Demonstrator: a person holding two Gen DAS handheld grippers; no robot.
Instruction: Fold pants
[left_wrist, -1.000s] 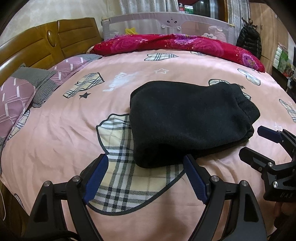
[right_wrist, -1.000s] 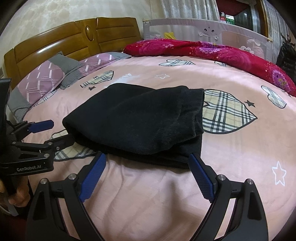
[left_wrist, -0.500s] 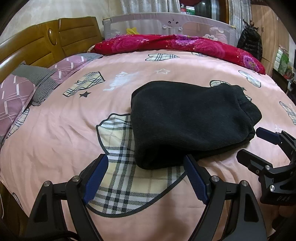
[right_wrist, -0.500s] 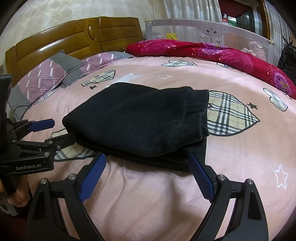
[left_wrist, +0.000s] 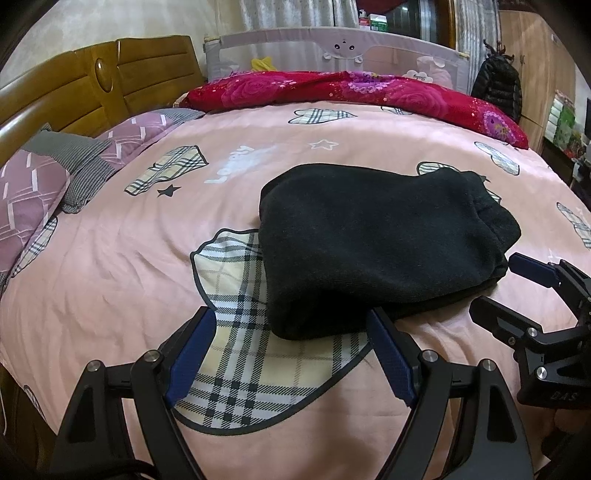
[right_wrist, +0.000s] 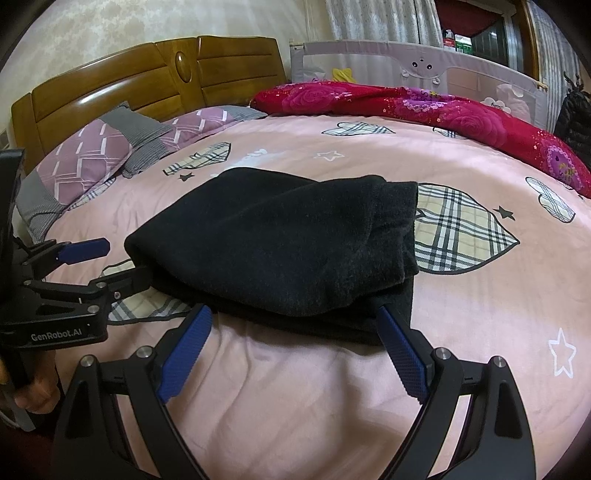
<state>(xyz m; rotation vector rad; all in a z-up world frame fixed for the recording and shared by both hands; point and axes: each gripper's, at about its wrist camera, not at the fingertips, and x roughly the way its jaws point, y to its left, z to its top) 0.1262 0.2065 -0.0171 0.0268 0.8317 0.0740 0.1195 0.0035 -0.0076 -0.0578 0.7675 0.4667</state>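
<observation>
The black fleece pants (left_wrist: 373, 247) lie folded in a thick bundle on the pink bedspread (left_wrist: 110, 266); they also show in the right wrist view (right_wrist: 280, 251). My left gripper (left_wrist: 291, 354) is open and empty, just short of the bundle's near left corner. My right gripper (right_wrist: 295, 350) is open and empty at the bundle's near edge. The right gripper also shows at the right of the left wrist view (left_wrist: 506, 288). The left gripper shows at the left of the right wrist view (right_wrist: 118, 262), its lower finger at the bundle's corner.
A wooden headboard (right_wrist: 147, 88) and purple-grey pillows (right_wrist: 92, 155) stand at the left. A red floral quilt (right_wrist: 424, 110) lies along the far side before a grey bed rail (right_wrist: 406, 66). A black jacket (left_wrist: 498, 88) hangs at the far right.
Both grippers have stayed open beside the bundle. The views have shifted slightly, as if both grippers pulled back and rose a little. The pants have not moved.
</observation>
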